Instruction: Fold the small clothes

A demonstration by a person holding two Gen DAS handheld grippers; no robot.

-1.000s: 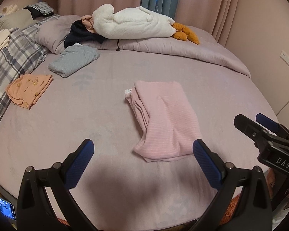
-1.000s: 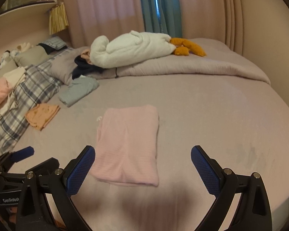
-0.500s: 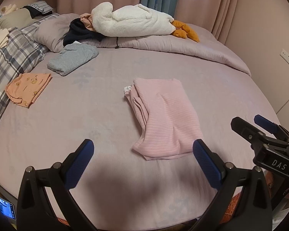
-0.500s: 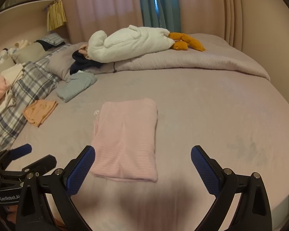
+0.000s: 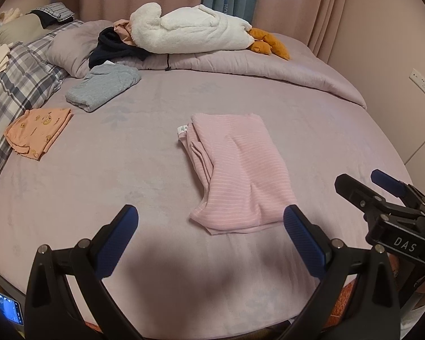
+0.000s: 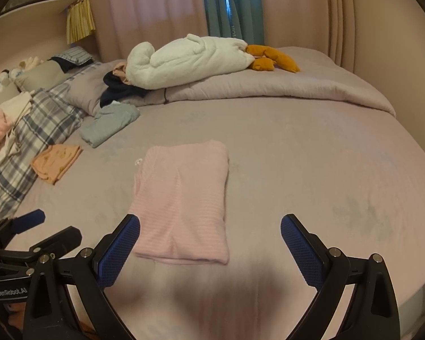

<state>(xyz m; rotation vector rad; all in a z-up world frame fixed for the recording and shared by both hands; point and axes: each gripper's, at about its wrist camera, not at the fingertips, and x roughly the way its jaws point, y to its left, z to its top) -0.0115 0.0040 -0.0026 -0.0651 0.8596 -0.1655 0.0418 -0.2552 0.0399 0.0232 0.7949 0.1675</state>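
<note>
pink garment folded on the bed, both tongs wide open and empty

left wrist view: the pink garment (image 5: 238, 172) is seen ahead and right of the left gripper (image 5: 209, 221), long axis running away; the right gripper (image 5: 382, 189) is held nearer it. right wrist view: the garment (image 6: 184, 198) is seen ahead-left of the right gripper (image 6: 209, 232); since earlier, slightly more of the bed (image 6: 311, 155) is shown.

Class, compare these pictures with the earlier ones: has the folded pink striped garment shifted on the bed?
No. The folded pink striped garment keeps its spot relative to the folded grey-blue garment and orange printed garment; only the camera drifts slightly.
</note>
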